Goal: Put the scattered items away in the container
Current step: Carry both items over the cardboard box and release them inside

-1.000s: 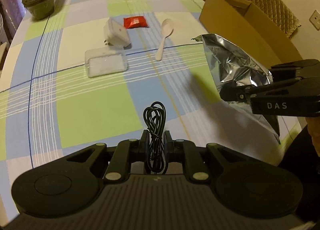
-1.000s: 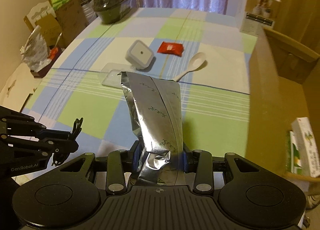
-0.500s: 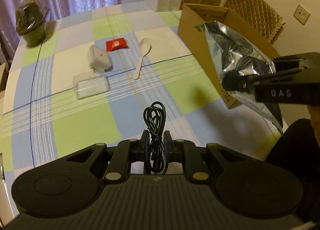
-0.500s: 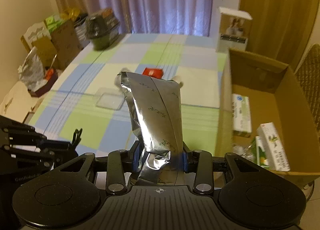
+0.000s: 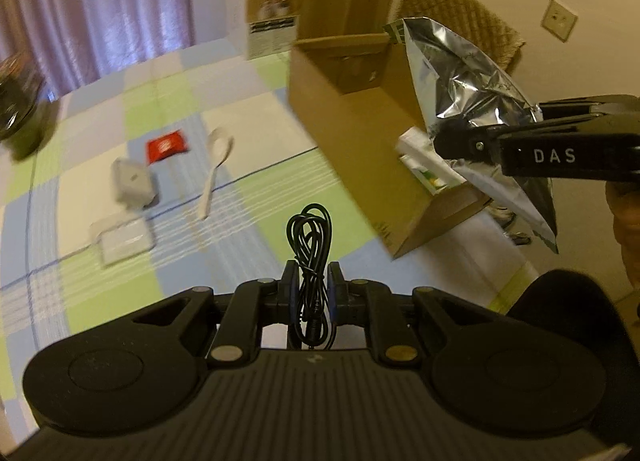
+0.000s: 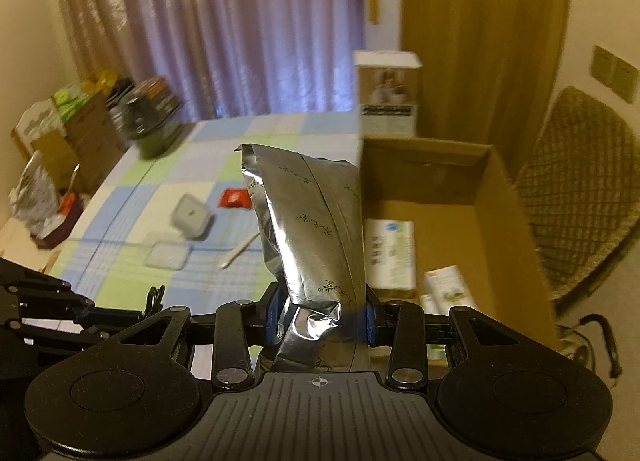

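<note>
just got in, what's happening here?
A person is tidying a table into a cardboard box. The right gripper is shut on a silver foil bag, held near the box. The left gripper is shut on a coiled black cable. A spoon, red packet and two white containers remain on the table.

White letters "DAS" on the side of the right gripper (image 5: 448, 137), at the right of the left wrist view, dark printed marks on the silver foil bag (image 6: 312, 229), centre frame, too small to read
</note>
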Demonstrator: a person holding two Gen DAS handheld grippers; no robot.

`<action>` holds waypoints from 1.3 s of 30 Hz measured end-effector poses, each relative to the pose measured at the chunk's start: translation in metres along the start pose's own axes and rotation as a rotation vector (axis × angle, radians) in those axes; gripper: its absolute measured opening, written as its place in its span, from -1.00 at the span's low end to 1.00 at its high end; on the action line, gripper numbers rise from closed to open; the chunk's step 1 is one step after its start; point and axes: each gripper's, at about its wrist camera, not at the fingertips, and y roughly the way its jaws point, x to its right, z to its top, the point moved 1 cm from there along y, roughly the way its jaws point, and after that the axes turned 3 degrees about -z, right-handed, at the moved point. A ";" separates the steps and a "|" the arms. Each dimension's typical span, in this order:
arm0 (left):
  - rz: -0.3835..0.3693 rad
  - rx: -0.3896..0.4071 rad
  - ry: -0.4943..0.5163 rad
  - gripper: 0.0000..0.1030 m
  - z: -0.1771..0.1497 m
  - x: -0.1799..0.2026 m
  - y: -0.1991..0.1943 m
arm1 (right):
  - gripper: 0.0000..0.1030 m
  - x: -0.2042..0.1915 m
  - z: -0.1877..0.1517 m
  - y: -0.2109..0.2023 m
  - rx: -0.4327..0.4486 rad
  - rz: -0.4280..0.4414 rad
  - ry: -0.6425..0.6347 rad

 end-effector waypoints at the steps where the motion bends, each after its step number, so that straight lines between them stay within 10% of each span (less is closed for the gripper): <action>1: -0.008 0.003 0.012 -0.80 0.006 0.006 0.002 | -0.20 0.008 0.002 -0.002 0.005 -0.009 0.010; 15: -0.094 0.036 0.077 -0.79 0.067 0.063 0.035 | -0.20 0.090 0.016 -0.011 0.037 -0.103 0.074; 34: -0.192 0.039 -0.100 -0.79 0.120 0.072 0.104 | -0.20 0.138 0.022 0.025 0.003 -0.130 0.143; 37: -0.161 0.045 -0.105 -0.13 0.121 0.072 0.112 | -0.20 0.142 0.020 0.032 -0.006 -0.129 0.152; 39: -0.159 0.052 -0.109 -0.10 0.121 0.069 0.113 | -0.20 0.144 0.019 0.034 -0.009 -0.129 0.157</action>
